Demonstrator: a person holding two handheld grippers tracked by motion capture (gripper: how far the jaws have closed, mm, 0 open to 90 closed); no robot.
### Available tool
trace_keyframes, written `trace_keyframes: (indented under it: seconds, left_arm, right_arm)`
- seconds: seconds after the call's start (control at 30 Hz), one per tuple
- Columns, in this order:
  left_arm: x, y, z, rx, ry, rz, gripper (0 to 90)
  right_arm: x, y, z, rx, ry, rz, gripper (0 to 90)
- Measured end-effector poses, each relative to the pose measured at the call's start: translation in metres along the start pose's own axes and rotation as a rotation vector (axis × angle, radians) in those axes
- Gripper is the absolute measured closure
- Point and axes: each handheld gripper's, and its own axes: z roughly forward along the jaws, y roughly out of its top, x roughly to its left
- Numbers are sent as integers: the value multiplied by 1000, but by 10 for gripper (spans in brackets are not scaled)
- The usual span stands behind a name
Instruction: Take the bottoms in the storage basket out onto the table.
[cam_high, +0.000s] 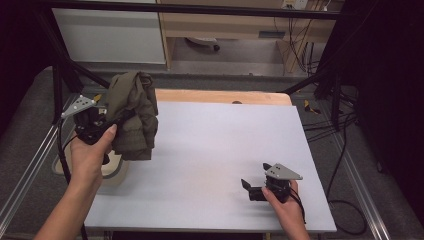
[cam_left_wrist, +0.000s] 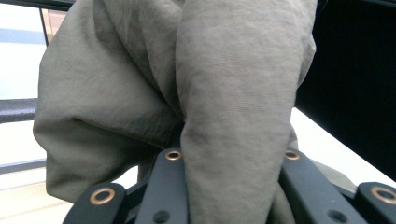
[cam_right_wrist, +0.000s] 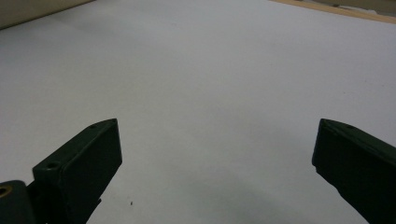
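Observation:
An olive-green garment (cam_high: 132, 114) hangs bunched above the left edge of the white table top (cam_high: 220, 150). My left gripper (cam_high: 116, 120) is shut on it, held up in the person's left hand. In the left gripper view the cloth (cam_left_wrist: 196, 93) spills over and between the black jaws, a thick fold pinched between them. My right gripper (cam_high: 252, 187) rests low on the table near the front right, pointing left, jaws wide apart. In the right gripper view its gripper (cam_right_wrist: 217, 154) has bare white surface between the fingers.
A wooden strip (cam_high: 220, 96) borders the table's far edge. Black frame posts (cam_high: 60, 75) stand at the left and right. Cables (cam_high: 345, 165) trail down the right side. A pale round object (cam_high: 112, 170) lies under the left hand at the table's left edge.

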Motion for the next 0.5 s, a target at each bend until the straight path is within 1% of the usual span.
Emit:
trace_keyframes:
  seconds: [0.5]
  left_arm:
    - [-6, -3, 9, 12, -14, -10, 744]
  right_arm:
    - [0, 0, -1, 0, 3, -5, 21]
